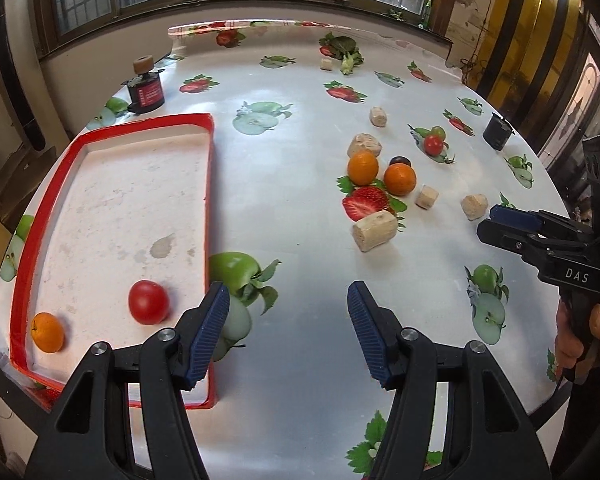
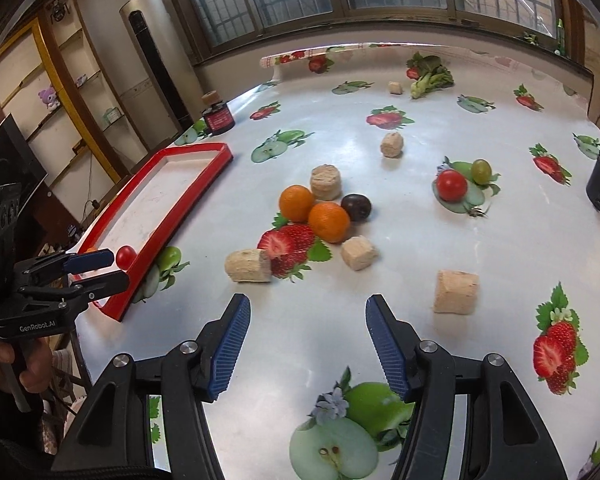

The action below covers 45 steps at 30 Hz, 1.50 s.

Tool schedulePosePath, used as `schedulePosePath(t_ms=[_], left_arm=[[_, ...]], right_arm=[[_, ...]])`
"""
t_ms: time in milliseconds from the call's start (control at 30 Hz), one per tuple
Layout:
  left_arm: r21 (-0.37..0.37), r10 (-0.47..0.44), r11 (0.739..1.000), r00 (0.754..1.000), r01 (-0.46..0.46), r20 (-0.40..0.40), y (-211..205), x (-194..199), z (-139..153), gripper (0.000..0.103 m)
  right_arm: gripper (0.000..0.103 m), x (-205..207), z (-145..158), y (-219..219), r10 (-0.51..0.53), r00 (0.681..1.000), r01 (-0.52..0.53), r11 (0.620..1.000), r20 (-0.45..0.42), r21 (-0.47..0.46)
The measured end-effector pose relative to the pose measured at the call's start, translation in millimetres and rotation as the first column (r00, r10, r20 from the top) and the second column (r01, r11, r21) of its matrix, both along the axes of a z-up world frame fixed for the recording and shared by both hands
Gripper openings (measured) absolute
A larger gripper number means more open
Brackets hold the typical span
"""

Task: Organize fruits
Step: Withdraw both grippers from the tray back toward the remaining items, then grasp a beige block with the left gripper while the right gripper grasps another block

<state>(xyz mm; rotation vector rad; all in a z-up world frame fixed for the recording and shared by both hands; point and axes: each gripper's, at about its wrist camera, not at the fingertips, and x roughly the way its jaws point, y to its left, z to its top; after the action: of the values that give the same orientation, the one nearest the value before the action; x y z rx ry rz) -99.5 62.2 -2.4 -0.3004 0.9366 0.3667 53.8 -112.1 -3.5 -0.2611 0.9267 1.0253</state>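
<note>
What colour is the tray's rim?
Red, around a white floor; the tray shows best in the left wrist view.

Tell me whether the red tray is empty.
Not empty: the red tray holds a tomato and a small orange at its near end.

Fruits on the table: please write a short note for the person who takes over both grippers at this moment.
Left gripper: open, empty, at the tray's right edge.
Right gripper: open, empty, over the table.
Done: one orange and one tomato lie in the tray.
Left on the table: two oranges, a dark plum, a tomato, a green grape. Cork-like blocks lie among them; leave them.
</note>
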Motion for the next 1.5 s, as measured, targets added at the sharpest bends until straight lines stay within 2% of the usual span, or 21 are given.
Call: schedulePosePath(t_ms=[233, 500, 700, 833, 933, 967, 1000, 1067, 1167, 1233, 1267, 1500], left_arm=[[-0.028, -0.049, 0.998, 0.999, 0.048, -0.004, -14.2, 20.3, -5.0, 0.060], [-0.048, -0.090, 0.995, 0.996, 0.090, -0.006, -23.7, 46.3, -10.7, 0.060], [-0.049, -0.105, 0.993, 0.994, 0.103, -0.031, -24.7, 69.9, -25.1, 0.060], [-0.061, -0.098, 0.994, 0.994, 0.095, -0.048, -20.4, 80.0, -34.9, 0.060], [-0.081, -0.107, 0.991, 0.993, 0.103, -0.041, -18.0, 87.1, -39.2, 0.060], [-0.079, -0.109, 0.991, 0.993, 0.105, -0.042, -17.9, 90.4, -40.9, 0.060], [-0.076, -0.111, 0.991, 0.993, 0.108, -0.044, -17.9, 93.6, -42.6, 0.060], [-0.079, -0.119, 0.990, 0.992, 0.115, -0.048, -17.6, 99.3, -46.5, 0.060], [-0.074, -0.136, 0.988, 0.990, 0.134, -0.034, -19.2, 105.9, -50.1, 0.057], [-0.067, -0.149, 0.987, 0.988, 0.147, -0.029, -21.3, 108.2, -49.7, 0.042], [-0.073, -0.155, 0.986, 0.988, 0.153, -0.029, -21.7, 108.7, -49.5, 0.039], [-0.085, -0.150, 0.985, 0.989, 0.150, 0.004, -19.7, 95.4, -40.3, 0.039]], right_arm=[[0.062, 16.1, -0.8, -15.4, -0.053, 0.999, 0.053, 0.999, 0.005, 0.003], [0.062, 22.6, -4.5, -11.9, -0.064, 0.998, 0.064, 0.998, 0.028, -0.013], [0.062, 28.3, -9.2, 13.5, -0.022, 0.998, 0.024, 0.999, 0.055, -0.038], [0.061, 33.4, -22.5, 37.6, 0.028, 0.998, -0.024, 0.997, 0.060, -0.078], [0.054, 37.8, -37.1, 49.9, 0.039, 0.997, -0.030, 0.992, 0.071, -0.125], [0.048, 39.5, -41.3, 52.3, 0.039, 0.997, -0.029, 0.990, 0.071, -0.135], [0.039, 42.6, -45.5, 53.6, 0.038, 0.998, -0.030, 0.990, 0.058, -0.139], [0.029, 47.8, -51.0, 52.5, 0.030, 0.999, -0.026, 0.991, 0.026, -0.135], [0.029, 52.0, -47.0, 44.4, 0.016, 1.000, -0.015, 0.995, 0.005, -0.096], [0.028, 52.4, -42.1, 38.9, 0.005, 1.000, -0.005, 0.997, 0.008, -0.081], [0.028, 52.6, -39.2, 36.6, 0.000, 1.000, 0.001, 0.997, 0.010, -0.074], [0.028, 48.5, -21.2, 20.5, -0.025, 1.000, 0.025, 0.999, 0.003, -0.022]])
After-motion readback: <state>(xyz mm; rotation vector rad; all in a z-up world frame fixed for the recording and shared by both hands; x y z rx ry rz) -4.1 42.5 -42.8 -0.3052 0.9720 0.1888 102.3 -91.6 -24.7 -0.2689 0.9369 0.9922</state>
